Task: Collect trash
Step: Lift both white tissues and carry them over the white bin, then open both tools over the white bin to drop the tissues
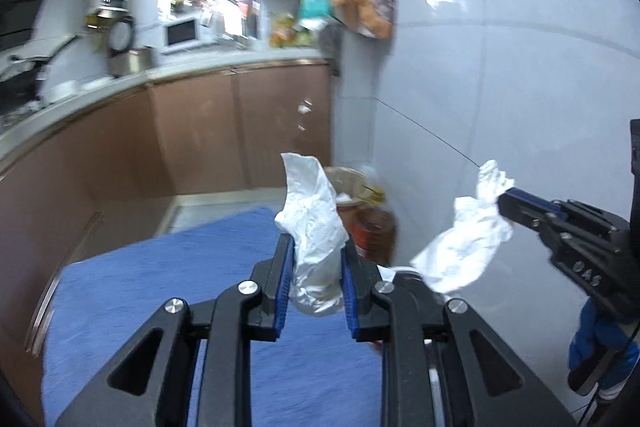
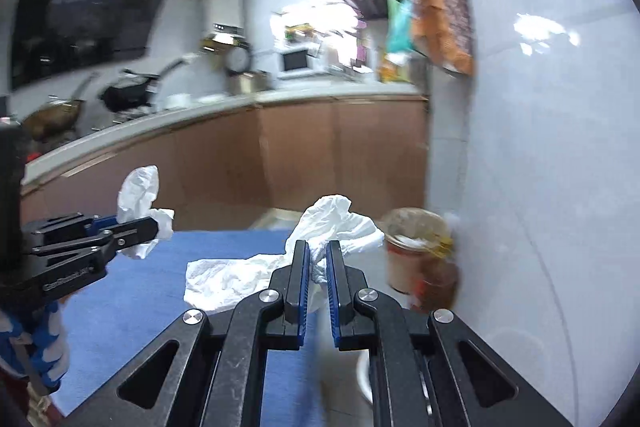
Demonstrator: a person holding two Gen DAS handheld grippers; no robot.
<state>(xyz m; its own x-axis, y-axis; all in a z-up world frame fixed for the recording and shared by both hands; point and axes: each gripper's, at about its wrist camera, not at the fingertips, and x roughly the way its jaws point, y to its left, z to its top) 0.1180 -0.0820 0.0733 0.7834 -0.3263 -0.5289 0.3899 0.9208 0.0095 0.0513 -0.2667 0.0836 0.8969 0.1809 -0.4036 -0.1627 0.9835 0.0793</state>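
Observation:
My left gripper (image 1: 316,247) is shut on a crumpled white tissue (image 1: 312,223) and holds it above the blue tablecloth (image 1: 160,299). It also shows at the left of the right wrist view (image 2: 154,225) with its tissue (image 2: 140,195). My right gripper (image 2: 318,247) is shut on a second crumpled white tissue (image 2: 336,223) that hangs down to the left. In the left wrist view the right gripper (image 1: 505,201) comes in from the right with that tissue (image 1: 464,247).
An open cup-shaped container (image 2: 416,247) stands at the table's far right corner by the white tiled wall (image 2: 540,147); it also shows in the left wrist view (image 1: 352,203). Brown kitchen cabinets (image 1: 224,131) and a cluttered counter (image 2: 224,107) lie beyond.

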